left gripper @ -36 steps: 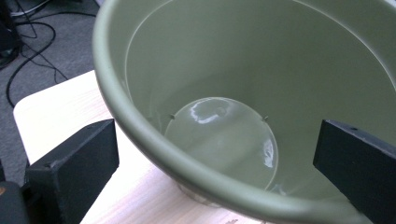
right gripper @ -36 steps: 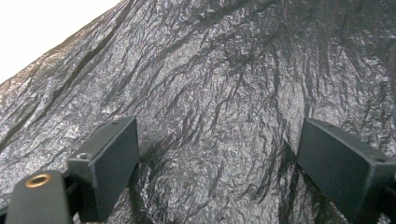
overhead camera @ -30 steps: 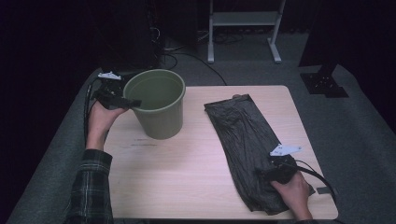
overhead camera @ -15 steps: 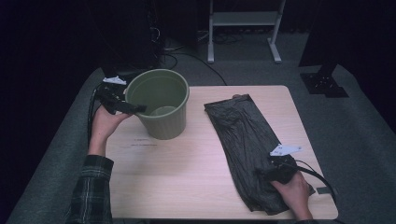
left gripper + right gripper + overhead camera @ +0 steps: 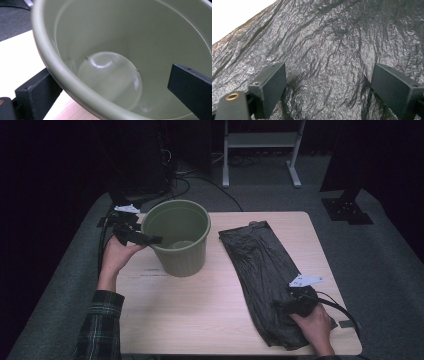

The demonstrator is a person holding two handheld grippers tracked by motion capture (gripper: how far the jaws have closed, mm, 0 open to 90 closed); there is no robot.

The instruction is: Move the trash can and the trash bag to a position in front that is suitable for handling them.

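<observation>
1. Olive-green plastic bucket (image 5: 181, 236) stands upright on the pale wooden counter (image 5: 210, 320), left of centre in the high view.
2. Left gripper (image 5: 150, 240) straddles the bucket's rim at its left side: one jaw sits outside the wall and the other inside, spread apart and not pinching the wall in the left gripper view.
3. Black bin bag (image 5: 267, 275) lies flat and crinkled at the right of the counter.
4. Right gripper (image 5: 281, 306) hovers over the bag's lower end, jaws spread wide.
</observation>
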